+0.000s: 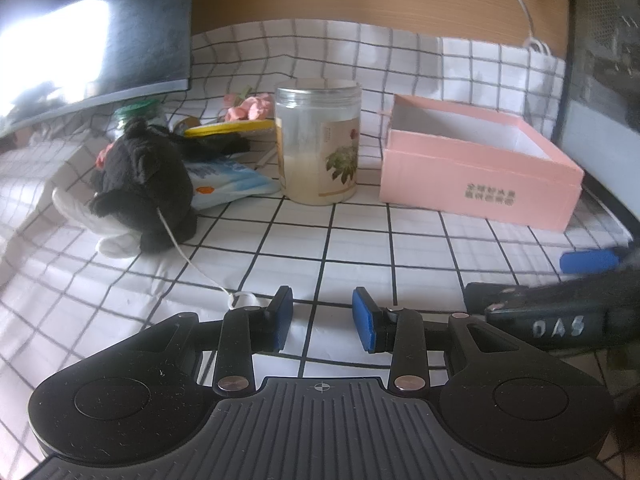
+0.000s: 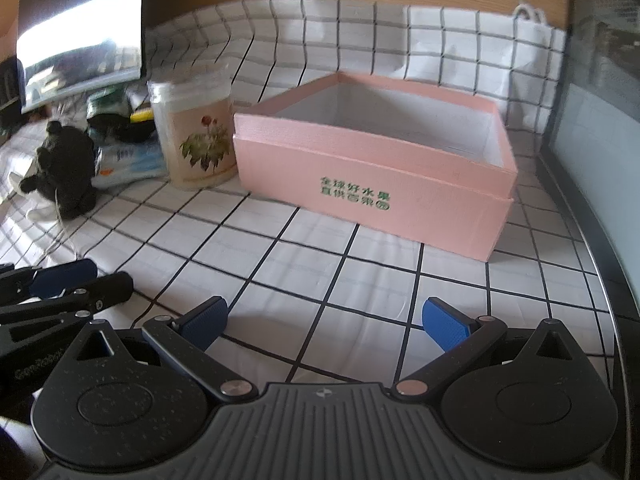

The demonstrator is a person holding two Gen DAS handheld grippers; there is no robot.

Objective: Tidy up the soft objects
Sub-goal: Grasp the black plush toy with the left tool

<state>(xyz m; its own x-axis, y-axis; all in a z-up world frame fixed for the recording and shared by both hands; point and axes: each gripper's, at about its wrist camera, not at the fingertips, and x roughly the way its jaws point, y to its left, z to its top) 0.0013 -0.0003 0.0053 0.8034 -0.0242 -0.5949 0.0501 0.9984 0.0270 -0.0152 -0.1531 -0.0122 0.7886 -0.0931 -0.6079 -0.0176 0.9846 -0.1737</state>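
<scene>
Both grippers are empty: left gripper (image 1: 322, 318) part open, right gripper (image 2: 324, 322) spread wide. The black plush toy (image 1: 146, 184) lies ahead-left of the left fingers; grip its body, avoiding the cord, then carry it to the pink box (image 2: 372, 160).

Items behind the black plush (image 1: 146, 184) and jar (image 1: 318, 144) are partly hidden and unclear; the right gripper (image 1: 576, 280) is blurred and cut off at the left view's edge; box (image 2: 372, 160) print is too small to read.
</scene>
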